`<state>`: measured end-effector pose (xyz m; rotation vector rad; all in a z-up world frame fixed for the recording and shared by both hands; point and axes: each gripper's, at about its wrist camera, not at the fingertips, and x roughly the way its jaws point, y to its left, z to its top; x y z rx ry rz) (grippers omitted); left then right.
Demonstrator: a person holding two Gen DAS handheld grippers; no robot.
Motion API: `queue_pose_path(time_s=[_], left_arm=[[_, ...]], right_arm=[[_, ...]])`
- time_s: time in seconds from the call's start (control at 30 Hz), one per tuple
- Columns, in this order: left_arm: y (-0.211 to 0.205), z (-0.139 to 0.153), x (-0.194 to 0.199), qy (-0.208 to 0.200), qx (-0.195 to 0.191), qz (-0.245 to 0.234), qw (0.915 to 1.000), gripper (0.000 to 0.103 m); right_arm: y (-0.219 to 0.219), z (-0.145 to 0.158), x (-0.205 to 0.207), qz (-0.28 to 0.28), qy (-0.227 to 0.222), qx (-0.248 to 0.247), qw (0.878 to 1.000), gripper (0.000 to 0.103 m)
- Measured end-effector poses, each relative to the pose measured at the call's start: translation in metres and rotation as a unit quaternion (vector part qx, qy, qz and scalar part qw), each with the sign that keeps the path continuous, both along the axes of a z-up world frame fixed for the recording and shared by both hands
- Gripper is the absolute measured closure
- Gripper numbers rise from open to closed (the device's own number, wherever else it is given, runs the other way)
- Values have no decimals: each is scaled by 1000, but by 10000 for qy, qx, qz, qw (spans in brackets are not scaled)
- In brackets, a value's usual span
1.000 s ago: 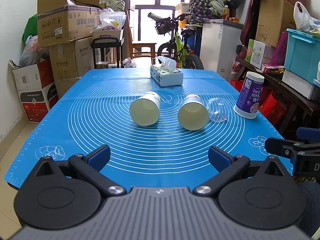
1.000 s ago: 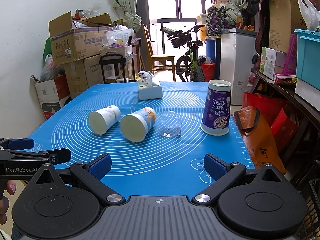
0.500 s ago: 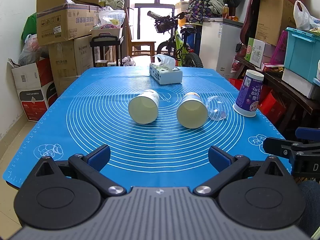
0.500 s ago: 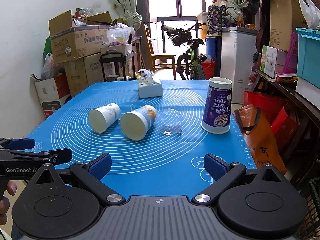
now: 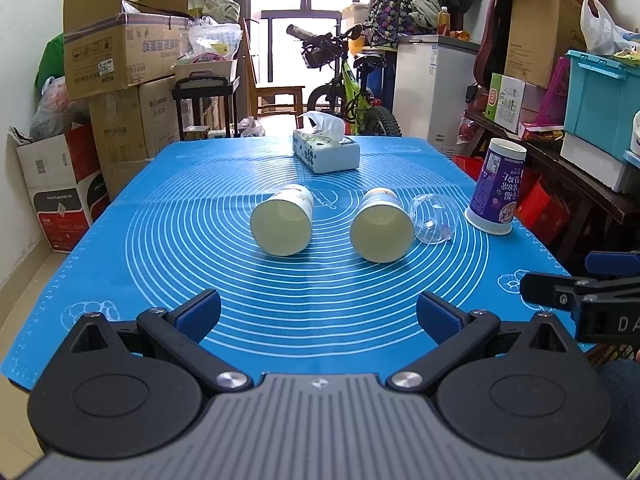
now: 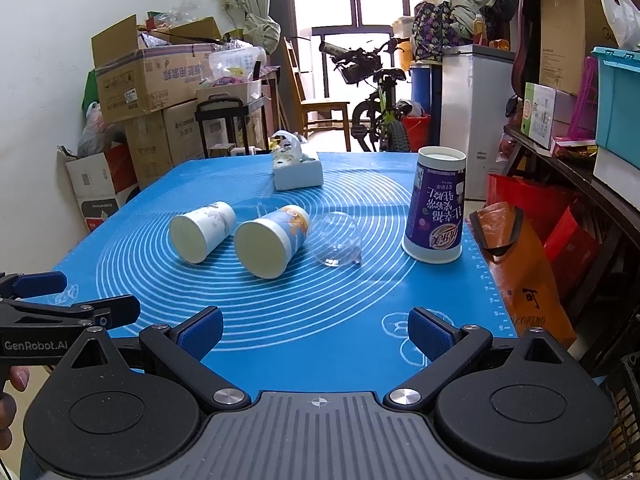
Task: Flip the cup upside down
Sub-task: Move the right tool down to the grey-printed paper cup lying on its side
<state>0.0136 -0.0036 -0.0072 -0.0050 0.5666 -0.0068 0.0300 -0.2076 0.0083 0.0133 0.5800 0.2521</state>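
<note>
In the left wrist view, the left hand-held gripper (image 5: 318, 312) hung low over the near edge of the table (image 5: 120, 248), its blue pads spread wide and holding nothing. Two paper cups lay on their sides with mouths toward the camera: the white cup (image 5: 282, 220) to the left and the orange-printed cup (image 5: 382, 230) to the right, a clear plastic cup (image 5: 434, 220) touching it. The purple cup (image 5: 498, 192) already stood inverted near the right edge.

In the right wrist view, the right hand-held gripper (image 6: 314, 330) was likewise spread apart and empty, well short of the cups. A good pick would probably close across a lying cup's wall near mid-length, gently to avoid crushing, then lift and rotate it mouth-down before setting it on the table.
</note>
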Motion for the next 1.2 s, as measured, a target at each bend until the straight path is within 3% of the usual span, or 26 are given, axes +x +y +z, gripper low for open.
queue_pose_path(time_s=[0.4,0.67,1.07,1.2], left_arm=[[14,3,53,59,16,53,10000,1],[19,1,102,96,199,51,9997,1],[25,-21,172,520,350,85,9980,1],[28,-29,182,729,231,36,9971,2]], right_arm=[[-2,13,50,-79,-165,53,9998,4],[0,6,94,-114,-100,117,9998,5],[0,-12,130,-240,105,124,9996,5],[-1,-18,134,-285,167,82,9994,5]])
